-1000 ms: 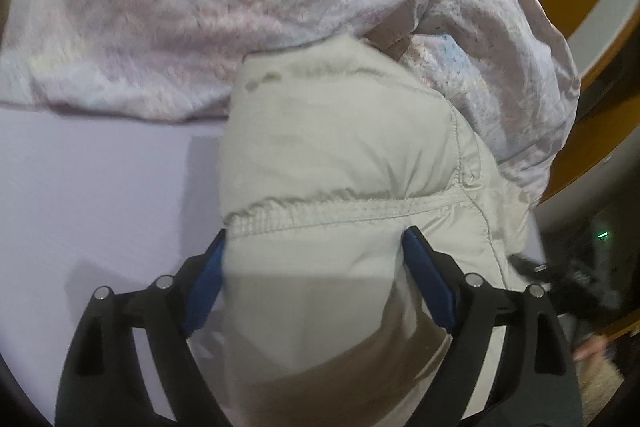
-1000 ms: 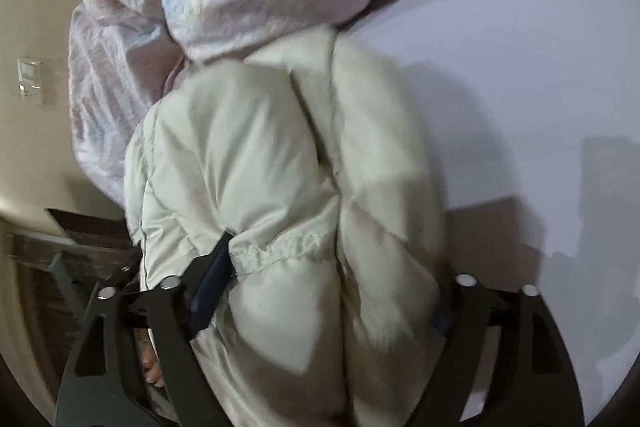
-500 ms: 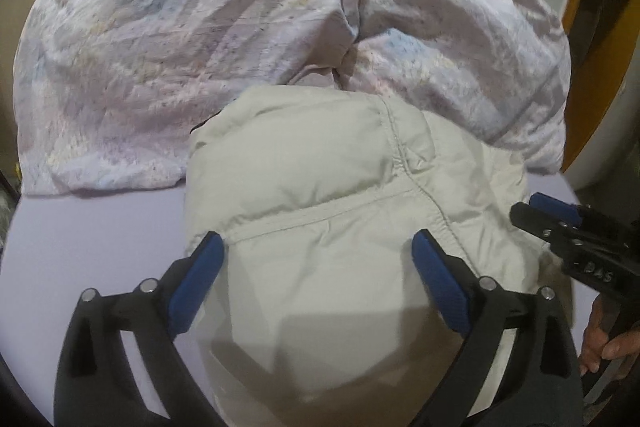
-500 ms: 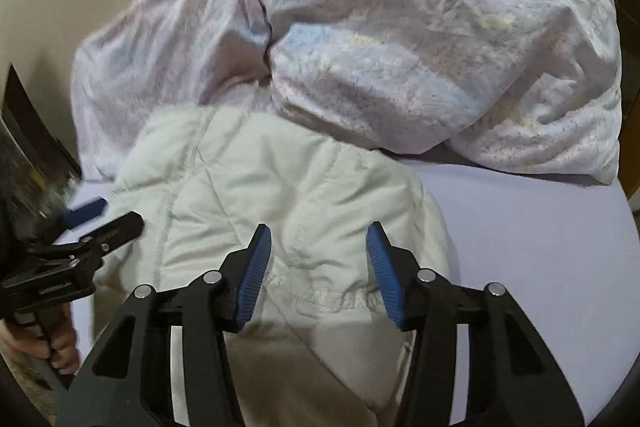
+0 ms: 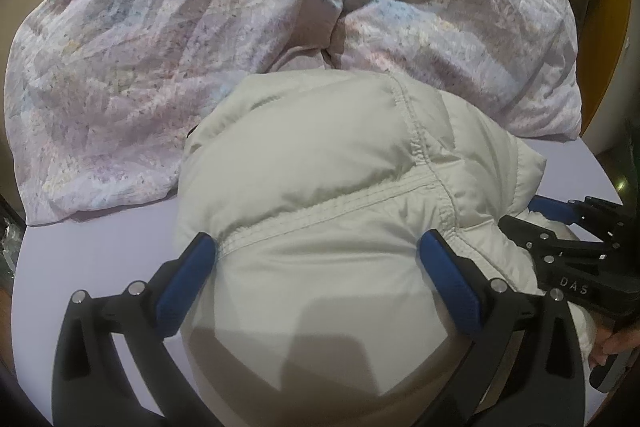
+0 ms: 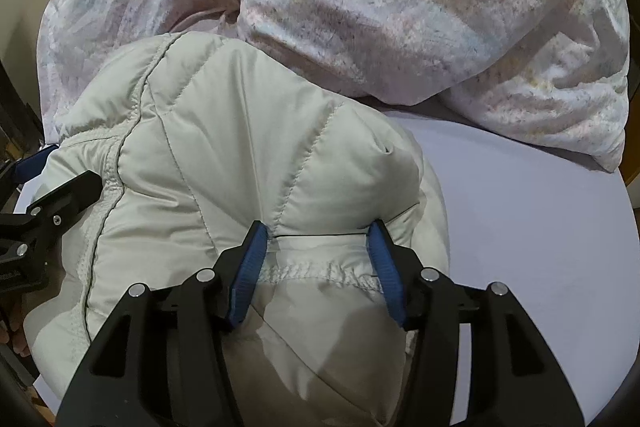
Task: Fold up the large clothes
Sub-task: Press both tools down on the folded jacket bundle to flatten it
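Cream quilted fabric is filling the space between both sets of fingers: we are looking at a puffy jacket (image 5: 320,187) bundled near the front edge of the bed (image 5: 100,251), on the lilac sheet, its far end touching the rumpled floral duvet (image 5: 160,47) piled along the back edge.

Going left to right. Our left gripper (image 5: 316,247) is straddling the jacket's stitched seam, jaws wide and having just been opening; the blue pads (image 5: 184,279) are sitting at the bulge's two sides, and we are not seeing them pinch it, so we are reading this one as released. Our right gripper (image 6: 316,243) is standing just beside it to the right, jaws about half closed after a recent closing, pads bunching a gathered fold of the jacket at its hem seam between them; we are judging this a hold.

Both tools are pointing down and away at the bundle, which is lying straight ahead of the fingers, its long axis running roughly from the front edge toward the duvet. The right hand is the one engaged, so the coming fold is probably turning on it.

Clear sheet is lying to the right; the duvet is blocking any push toward the back edge.
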